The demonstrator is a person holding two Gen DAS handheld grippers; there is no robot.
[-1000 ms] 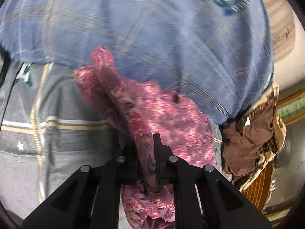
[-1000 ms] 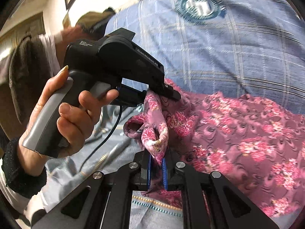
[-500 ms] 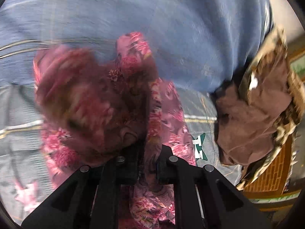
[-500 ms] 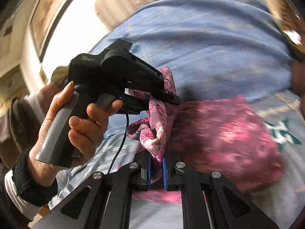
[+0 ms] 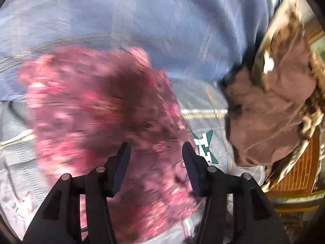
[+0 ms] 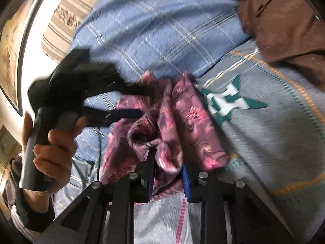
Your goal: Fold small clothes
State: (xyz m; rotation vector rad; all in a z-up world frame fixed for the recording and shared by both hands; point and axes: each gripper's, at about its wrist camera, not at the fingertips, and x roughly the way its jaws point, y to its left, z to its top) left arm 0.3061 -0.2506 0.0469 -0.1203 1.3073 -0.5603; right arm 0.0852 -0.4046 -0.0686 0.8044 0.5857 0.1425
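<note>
The right tongs [image 6: 168, 174] stand partly parted with a fold of the pink flowered cloth [image 6: 172, 122] bunched between their jaws. At ten o'clock, the left tongs [image 6: 130, 101] gape wide, gripping nothing, over the same cloth [image 5: 105, 118]. Beneath lies a grey blanket [image 6: 274, 142]; beyond, a blue checked cover [image 6: 162, 30] and brown garment [image 5: 270, 109].

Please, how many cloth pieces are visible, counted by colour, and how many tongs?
Pink floral cloth: 1
Brown garment: 1
Blue checked cloth: 1
Grey cloth with green emblem: 1
Tongs: 2, left tongs, right tongs
Total: 6
</note>
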